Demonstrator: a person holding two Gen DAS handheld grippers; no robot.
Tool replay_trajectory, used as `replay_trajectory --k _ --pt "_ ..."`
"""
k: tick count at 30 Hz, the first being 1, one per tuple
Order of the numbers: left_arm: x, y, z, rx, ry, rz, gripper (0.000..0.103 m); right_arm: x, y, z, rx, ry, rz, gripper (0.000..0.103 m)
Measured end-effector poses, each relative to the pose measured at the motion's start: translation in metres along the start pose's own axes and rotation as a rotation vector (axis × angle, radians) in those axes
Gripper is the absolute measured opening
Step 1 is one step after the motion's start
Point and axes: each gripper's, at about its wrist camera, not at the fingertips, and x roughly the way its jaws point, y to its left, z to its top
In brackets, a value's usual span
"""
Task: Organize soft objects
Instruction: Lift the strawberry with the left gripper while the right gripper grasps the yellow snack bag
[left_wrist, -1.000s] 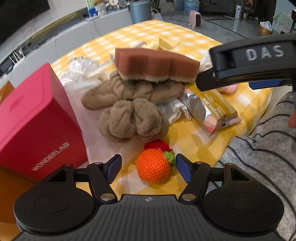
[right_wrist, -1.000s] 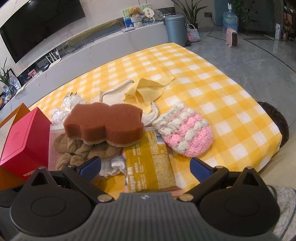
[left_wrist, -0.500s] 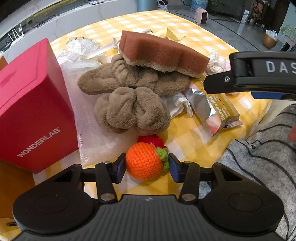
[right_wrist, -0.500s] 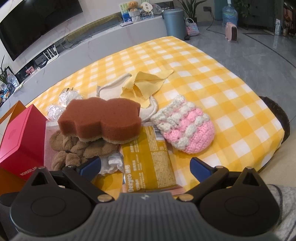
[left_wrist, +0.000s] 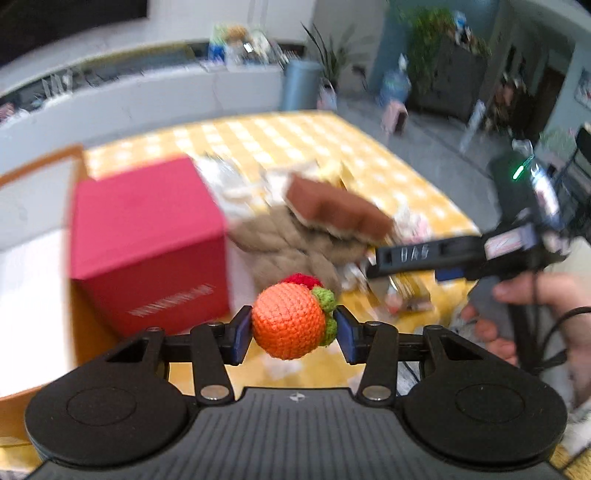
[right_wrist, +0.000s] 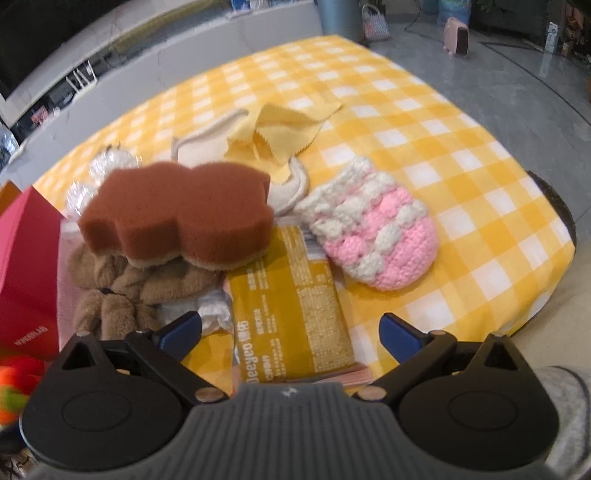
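My left gripper (left_wrist: 293, 334) is shut on an orange crocheted ball (left_wrist: 290, 319) with green leaves and a red tuft, held up above the yellow checked table (right_wrist: 424, 122). At the far left edge of the right wrist view the ball (right_wrist: 14, 376) shows as a blur. A brown sponge (right_wrist: 177, 214) lies on a brown plush scrunchie (right_wrist: 122, 291). Beside them are a pink and white crocheted pouch (right_wrist: 373, 236) and a yellow cloth (right_wrist: 280, 129). My right gripper (right_wrist: 291, 332) is open above a yellow snack packet (right_wrist: 291, 314).
A red box (left_wrist: 147, 240) stands left of the pile, inside an orange-rimmed tray (left_wrist: 33, 173). A white round pad (right_wrist: 207, 144) and crinkled clear wrappers (right_wrist: 107, 166) lie behind the sponge. A hand (left_wrist: 535, 314) holds the right gripper. The table edge curves at the right.
My left gripper closed on the orange ball and lifted it off the table, swinging left toward the red box. The right gripper sank slightly over the snack packet.
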Motion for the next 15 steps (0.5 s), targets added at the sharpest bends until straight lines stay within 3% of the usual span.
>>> replay_trajectory --k 5,8,13,15 --pt "-0.043 0.024 -0.003 -0.057 -0.107 0.089 0.053 0.017 0.017 0.002 -0.073 0.039 -0.060 0.099" --pt "-0.057 0.039 -0.003 -0.085 -0.148 0.128 0.053 0.026 0.020 0.002 -0.078 0.059 -0.079 0.081" --pt "-0.073 0.057 -0.010 -0.125 -0.181 0.136 0.053 0.032 0.030 -0.001 -0.143 0.068 -0.133 0.075" --pt "-0.078 0.062 -0.010 -0.139 -0.187 0.138 0.053 0.029 0.029 -0.003 -0.144 0.056 -0.124 0.065"
